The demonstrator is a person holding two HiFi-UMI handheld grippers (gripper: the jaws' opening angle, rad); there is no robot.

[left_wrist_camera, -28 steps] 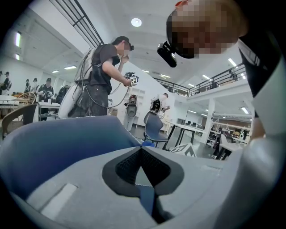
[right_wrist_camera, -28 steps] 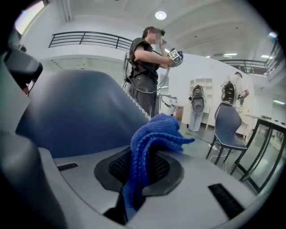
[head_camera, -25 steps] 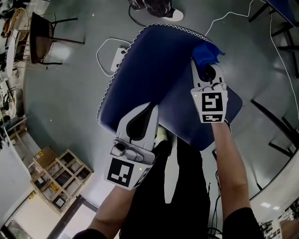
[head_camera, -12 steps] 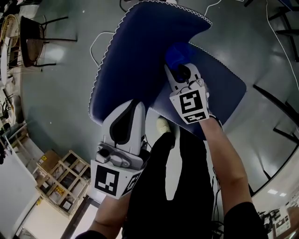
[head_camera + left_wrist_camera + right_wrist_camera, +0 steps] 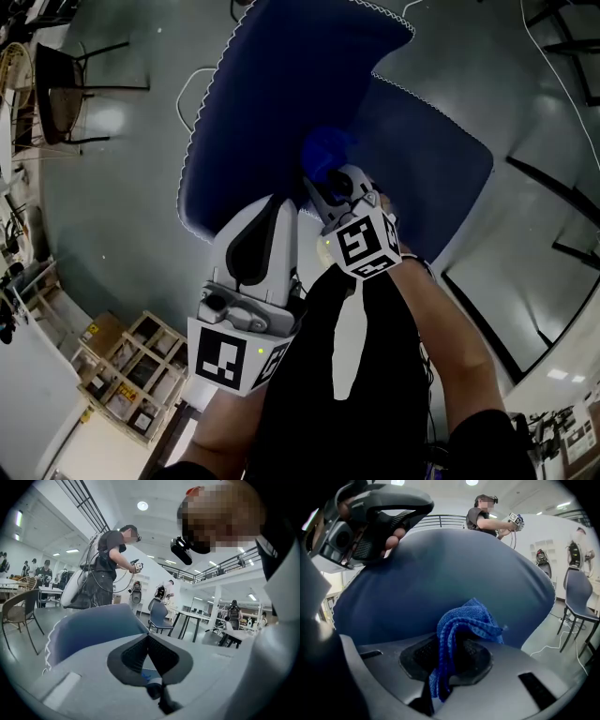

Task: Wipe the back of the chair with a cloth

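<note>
- My right gripper (image 5: 325, 184) has its jaws clamped on the blue cloth (image 5: 464, 620). The cloth's long axis runs along the jaws, with a short tail hanging behind the pads and the bunched end pointing forward at the chair back.
- My left gripper (image 5: 279, 202) sits just beside the right one, at the back's lower edge. Its own view shows the jaws (image 5: 149, 639) closed tip to tip with nothing gripped.
- The chair back (image 5: 272, 84) is dark blue with a white stitched edge, and its long axis runs away from me. The seat (image 5: 427, 159) lies to its right.
- The head view shows the cloth (image 5: 323, 150) only as a blue blur on the back's face. The right gripper view shows its folds, bunched at that face; I cannot tell if they touch.
- Only the right gripper view shows my fingers (image 5: 396, 538) around the left gripper's handle.
- Only the left gripper view shows the hall beyond: a standing person (image 5: 110, 564), tables, and another chair (image 5: 159, 616).
- On the floor farther off, the head view shows a white cable (image 5: 187, 89) and wooden crates (image 5: 131, 366).
</note>
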